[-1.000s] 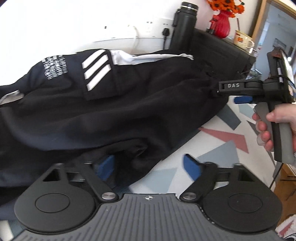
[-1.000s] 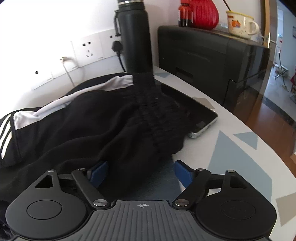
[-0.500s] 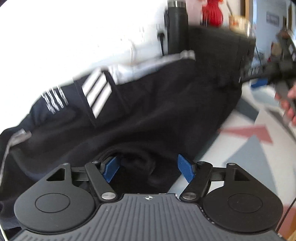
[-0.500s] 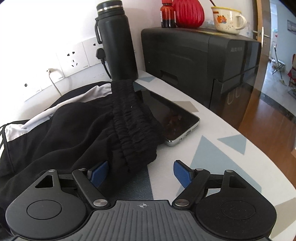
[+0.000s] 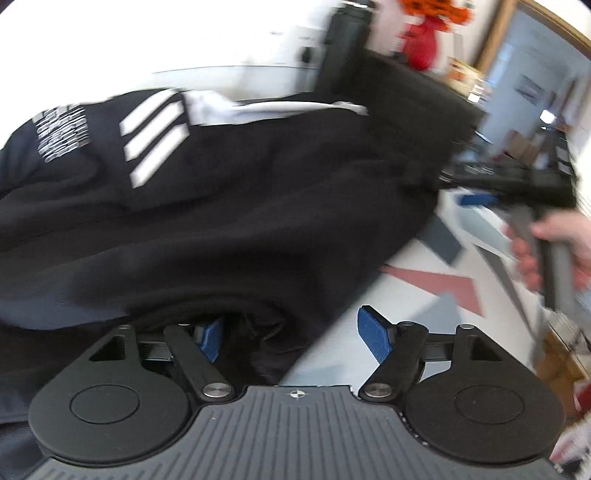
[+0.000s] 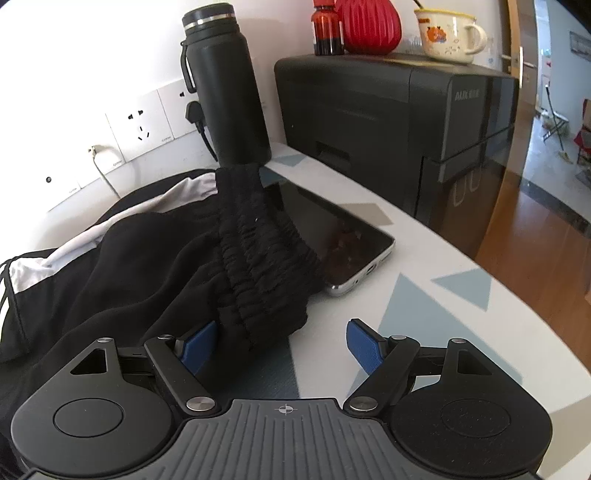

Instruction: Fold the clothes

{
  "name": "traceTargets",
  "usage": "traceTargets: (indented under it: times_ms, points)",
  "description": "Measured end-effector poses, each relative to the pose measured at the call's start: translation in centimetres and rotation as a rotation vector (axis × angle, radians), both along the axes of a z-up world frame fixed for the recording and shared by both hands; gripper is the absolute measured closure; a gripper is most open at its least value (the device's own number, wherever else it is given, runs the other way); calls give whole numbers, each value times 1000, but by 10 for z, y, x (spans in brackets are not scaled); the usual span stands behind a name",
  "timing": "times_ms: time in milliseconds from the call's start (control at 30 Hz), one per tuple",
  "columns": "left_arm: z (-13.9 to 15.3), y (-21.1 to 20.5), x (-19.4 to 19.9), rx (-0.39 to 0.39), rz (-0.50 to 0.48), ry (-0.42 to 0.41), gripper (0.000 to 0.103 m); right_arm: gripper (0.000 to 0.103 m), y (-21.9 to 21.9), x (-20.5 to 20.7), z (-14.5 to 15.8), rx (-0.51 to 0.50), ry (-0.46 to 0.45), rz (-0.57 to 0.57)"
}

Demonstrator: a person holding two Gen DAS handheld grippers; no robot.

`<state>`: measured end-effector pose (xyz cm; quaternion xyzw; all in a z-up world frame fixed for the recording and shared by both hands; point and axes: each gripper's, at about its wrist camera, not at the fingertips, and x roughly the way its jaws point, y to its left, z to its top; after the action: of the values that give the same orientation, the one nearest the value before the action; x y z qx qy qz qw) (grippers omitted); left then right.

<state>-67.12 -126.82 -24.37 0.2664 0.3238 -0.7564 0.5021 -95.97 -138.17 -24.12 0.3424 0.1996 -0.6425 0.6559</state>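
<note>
A black garment [image 5: 229, 221] with three white stripes [image 5: 155, 140] and a white panel lies heaped on the patterned table [image 5: 417, 314]. My left gripper [image 5: 291, 338] is open at its near hem, and a black fold sits between the blue pads against the left one. The view is motion-blurred. My right gripper [image 5: 458, 184], held by a hand [image 5: 561, 243], is at the garment's right end. In the right wrist view the right gripper [image 6: 281, 347] is open, with the corner of the elastic waistband [image 6: 258, 258] between its pads, nearer the left one.
A phone [image 6: 343, 240] lies screen-up, partly under the waistband. A black flask [image 6: 225, 85] stands at the wall by the sockets [image 6: 140, 122]. A black box [image 6: 399, 122] carries a red vase [image 6: 365, 22], brown bottle [image 6: 327, 29] and mug [image 6: 447, 33]. The table edge curves at right.
The right gripper has drawn back along the table; the waistband now lies lower and more of the phone shows. The left gripper swung while staying at the hem. Both stayed open.
</note>
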Motion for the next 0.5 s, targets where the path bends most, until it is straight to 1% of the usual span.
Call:
traceTargets:
  times_ms: [33, 133, 233, 267, 300, 333, 400, 433, 467, 500]
  points:
    - [-1, 1, 0, 1, -7, -10, 29, 28, 0, -1, 0, -1, -1, 1]
    - [-7, 0, 4, -7, 54, 9, 29, 28, 0, -5, 0, -4, -8, 3]
    - [-8, -2, 7, -4, 145, 61, 29, 27, 0, -9, 1, -7, -27, 0]
    - [-7, -2, 8, -2, 166, 74, 32, 27, 0, -11, 0, -7, -53, -6]
    - [-7, -3, 9, 0, 185, 85, 41, 27, -1, -14, -2, -1, -94, -15]
    - [-7, -3, 10, 1, 199, 92, 46, 27, -3, -18, -4, 7, -141, -26]
    - [-5, 0, 14, 1, 217, 107, 67, 27, -8, -24, -10, 31, -236, -44]
    - [-5, 3, 16, -1, 221, 118, 72, 30, -11, -25, -13, 42, -274, -48]
    - [-4, 7, 19, -2, 220, 120, 79, 35, -14, -26, -17, 53, -312, -51]
    - [-4, 11, 22, -2, 219, 119, 82, 53, -16, -24, -19, 61, -324, -47]
